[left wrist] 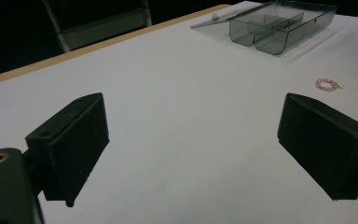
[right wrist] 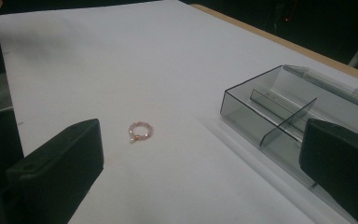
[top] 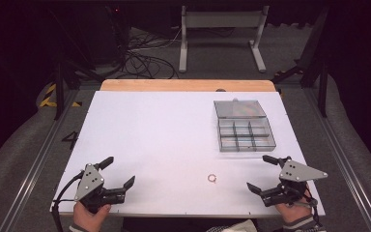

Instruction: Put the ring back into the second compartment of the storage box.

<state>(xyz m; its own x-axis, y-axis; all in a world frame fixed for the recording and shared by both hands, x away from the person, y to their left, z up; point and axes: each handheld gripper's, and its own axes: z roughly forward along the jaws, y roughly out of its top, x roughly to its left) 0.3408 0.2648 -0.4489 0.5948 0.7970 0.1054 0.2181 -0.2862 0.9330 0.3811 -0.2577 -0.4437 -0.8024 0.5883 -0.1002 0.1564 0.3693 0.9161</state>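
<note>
A small pink beaded ring (top: 212, 178) lies on the white table (top: 164, 135) between the spread, empty left gripper (top: 118, 173) and right gripper (top: 262, 173) (likely light, slippery; pinch across its band).

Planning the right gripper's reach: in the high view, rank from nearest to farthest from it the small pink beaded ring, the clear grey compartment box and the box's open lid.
1. Small pink beaded ring, on the white table toward the left gripper's side of the right gripper.
2. Clear grey compartment box, ahead of it.
3. Open lid, behind the box's far edge.
</note>
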